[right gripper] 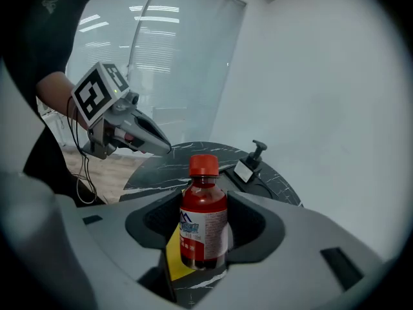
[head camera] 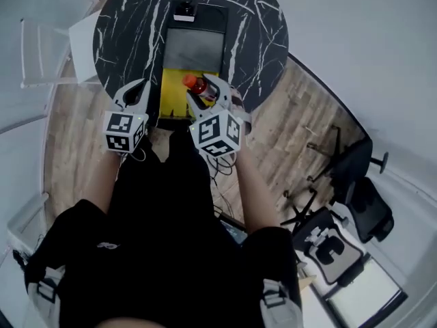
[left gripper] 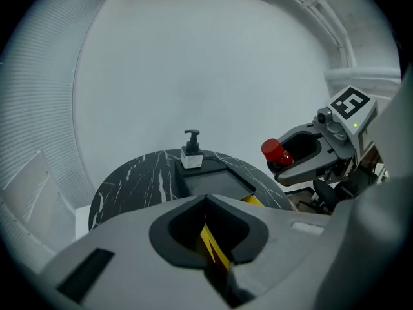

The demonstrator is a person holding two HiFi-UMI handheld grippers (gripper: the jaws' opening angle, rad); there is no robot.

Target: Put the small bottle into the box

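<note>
The small bottle (head camera: pixel 195 84) has a red cap and dark red contents. It stands upright between the jaws of my right gripper (head camera: pixel 200 87), which is shut on its body (right gripper: pixel 203 215). It hangs over the near end of the long black box (head camera: pixel 232 43) on the round black marble table (head camera: pixel 130 26). The box shows a grey inside and a yellow panel (head camera: pixel 175 91) at its near end. My left gripper (head camera: pixel 141 85) is to the left of the box, over the table's near edge, with its tips together and nothing in them. The left gripper view shows the bottle's cap (left gripper: pixel 273 150).
A white pump dispenser (head camera: pixel 184 10) stands at the box's far end (left gripper: pixel 191 152). White furniture (head camera: pixel 48 53) stands left of the table. Dark office chairs (head camera: pixel 358 183) are on the wood floor to the right. The person's body fills the lower head view.
</note>
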